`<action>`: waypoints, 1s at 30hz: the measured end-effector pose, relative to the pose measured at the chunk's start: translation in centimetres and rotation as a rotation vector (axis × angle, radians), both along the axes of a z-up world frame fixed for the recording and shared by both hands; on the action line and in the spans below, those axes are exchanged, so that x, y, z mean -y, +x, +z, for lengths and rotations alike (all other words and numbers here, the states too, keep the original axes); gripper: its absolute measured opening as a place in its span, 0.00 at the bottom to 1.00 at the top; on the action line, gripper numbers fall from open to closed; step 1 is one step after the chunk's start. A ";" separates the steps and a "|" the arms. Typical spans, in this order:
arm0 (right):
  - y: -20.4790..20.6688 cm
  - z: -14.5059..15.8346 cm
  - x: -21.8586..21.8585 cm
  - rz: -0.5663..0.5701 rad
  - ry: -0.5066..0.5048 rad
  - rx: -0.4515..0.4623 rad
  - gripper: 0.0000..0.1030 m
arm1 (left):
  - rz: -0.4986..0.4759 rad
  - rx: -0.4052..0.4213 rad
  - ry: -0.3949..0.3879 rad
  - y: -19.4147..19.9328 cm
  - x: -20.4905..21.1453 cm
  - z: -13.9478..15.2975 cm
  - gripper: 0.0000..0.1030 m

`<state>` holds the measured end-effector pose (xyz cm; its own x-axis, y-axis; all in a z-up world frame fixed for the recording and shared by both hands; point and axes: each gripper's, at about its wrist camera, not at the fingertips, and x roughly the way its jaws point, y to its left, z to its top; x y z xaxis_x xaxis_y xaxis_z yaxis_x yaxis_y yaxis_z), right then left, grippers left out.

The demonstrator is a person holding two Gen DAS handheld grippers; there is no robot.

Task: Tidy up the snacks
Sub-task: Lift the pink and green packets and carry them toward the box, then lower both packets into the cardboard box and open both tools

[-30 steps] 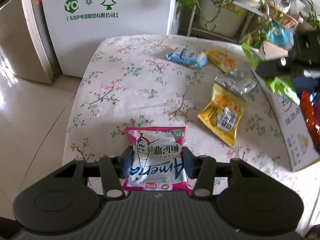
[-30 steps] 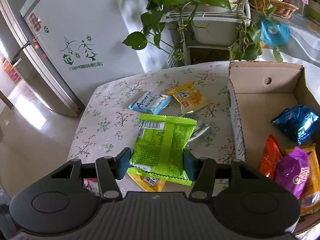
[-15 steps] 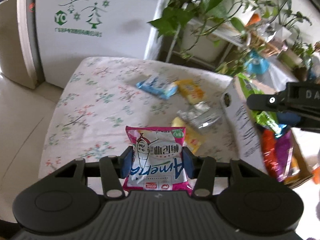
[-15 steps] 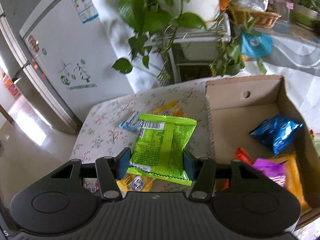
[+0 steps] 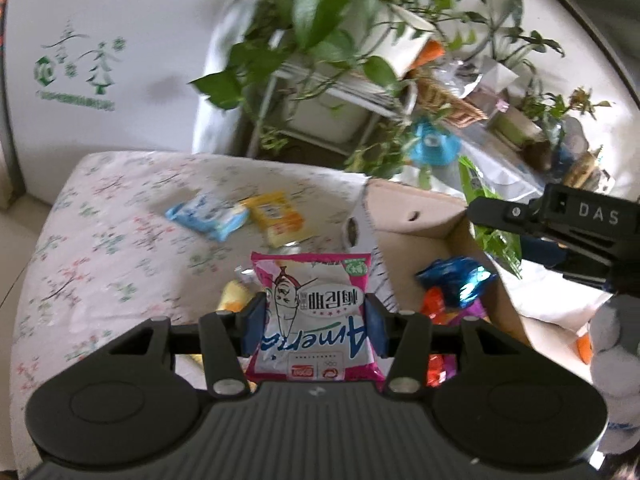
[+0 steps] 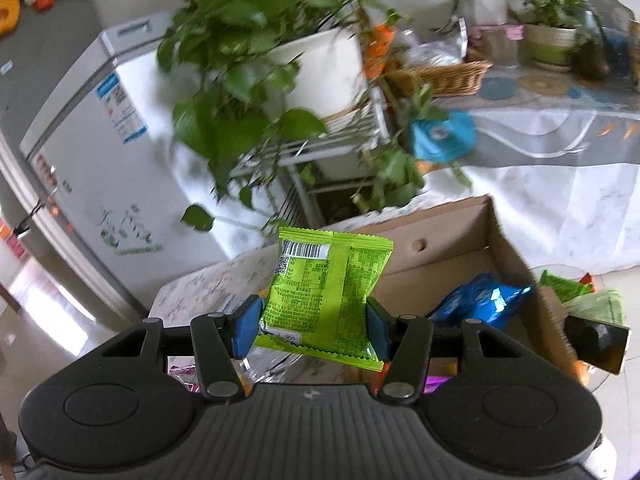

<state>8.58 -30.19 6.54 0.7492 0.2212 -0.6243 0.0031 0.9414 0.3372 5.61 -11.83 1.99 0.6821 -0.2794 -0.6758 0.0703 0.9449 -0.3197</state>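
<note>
My left gripper [image 5: 315, 330] is shut on a pink-and-white snack packet [image 5: 316, 316] and holds it in the air above the table, close to the near-left wall of the cardboard box [image 5: 416, 210]. My right gripper [image 6: 313, 330] is shut on a green snack packet [image 6: 324, 296], raised high in front of the box [image 6: 448, 256]. In the left wrist view the right gripper [image 5: 560, 228] hangs over the box's right side. A shiny blue packet [image 5: 456, 280], also in the right wrist view [image 6: 480, 300], lies in the box with orange and purple packets.
A light-blue packet [image 5: 208, 214] and a yellow packet [image 5: 276, 216] lie on the floral tablecloth [image 5: 100, 240], with a silver and another yellow packet just beyond my left fingers. Leafy potted plants [image 6: 248, 92] on a rack stand behind. A white fridge [image 6: 92, 168] stands at left.
Both grippers have risen and swung right toward the box with their packets still held. The box now fills more of both views; the loose packets on the cloth have not moved.
</note>
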 end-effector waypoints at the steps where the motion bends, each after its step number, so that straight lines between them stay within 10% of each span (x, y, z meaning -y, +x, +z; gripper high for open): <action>1: -0.1 0.0 0.5 -0.015 0.004 0.003 0.60 | -0.008 0.004 -0.002 0.3 0.4 0.2 0.48; 30: -0.2 -1.1 5.7 -0.273 0.074 -0.058 0.60 | -0.222 0.040 -0.032 8.4 10.0 -0.9 0.49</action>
